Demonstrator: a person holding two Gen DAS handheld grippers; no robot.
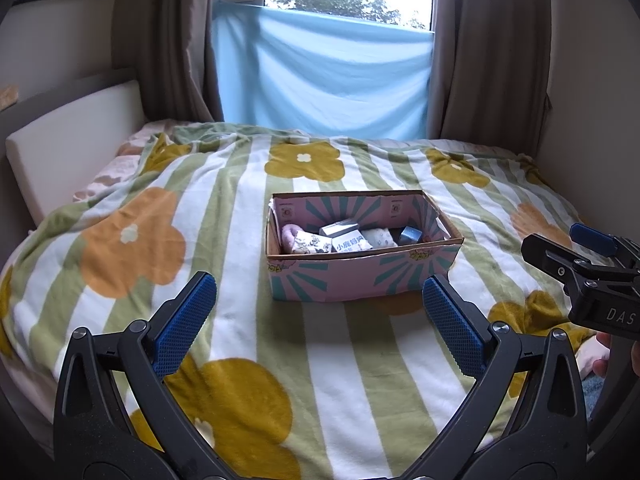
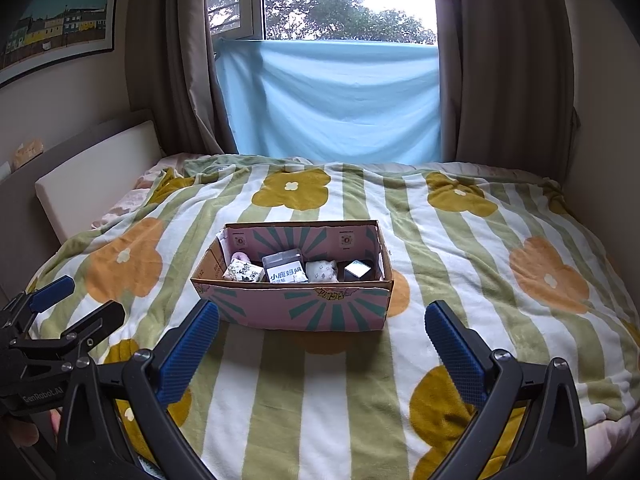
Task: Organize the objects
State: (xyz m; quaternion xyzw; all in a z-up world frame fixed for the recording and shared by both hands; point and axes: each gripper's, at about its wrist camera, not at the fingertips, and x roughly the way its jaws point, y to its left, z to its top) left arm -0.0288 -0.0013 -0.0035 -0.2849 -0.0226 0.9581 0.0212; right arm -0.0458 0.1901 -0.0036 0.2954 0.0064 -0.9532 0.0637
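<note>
Cardboard box (image 2: pixel 304 312) on flowered blanket (image 2: pixel 460 260) — small items inside (packets, socks), right hand-held gripper (image 2: pixel 322 344) spread, empty

Box (image 2: pixel 296 312) at mid-frame on the blanket (image 2: pixel 460 264), window (image 2: pixel 344 0) behind it.

In the box lie, left to right, a sock roll (image 2: pixel 243 271), a carton (image 2: pixel 286 270), a pouch (image 2: pixel 321 271) and a cube (image 2: pixel 357 269). The left gripper (image 1: pixel 320 300) and right gripper (image 2: pixel 322 326) sit low in their frames, before the box, fingers spread wide. A sheet (image 2: pixel 336 100) hangs below the window between curtains (image 2: pixel 504 64). A headboard (image 2: pixel 96 172) stands at left, a picture (image 2: pixel 60 24) at upper left.
</note>
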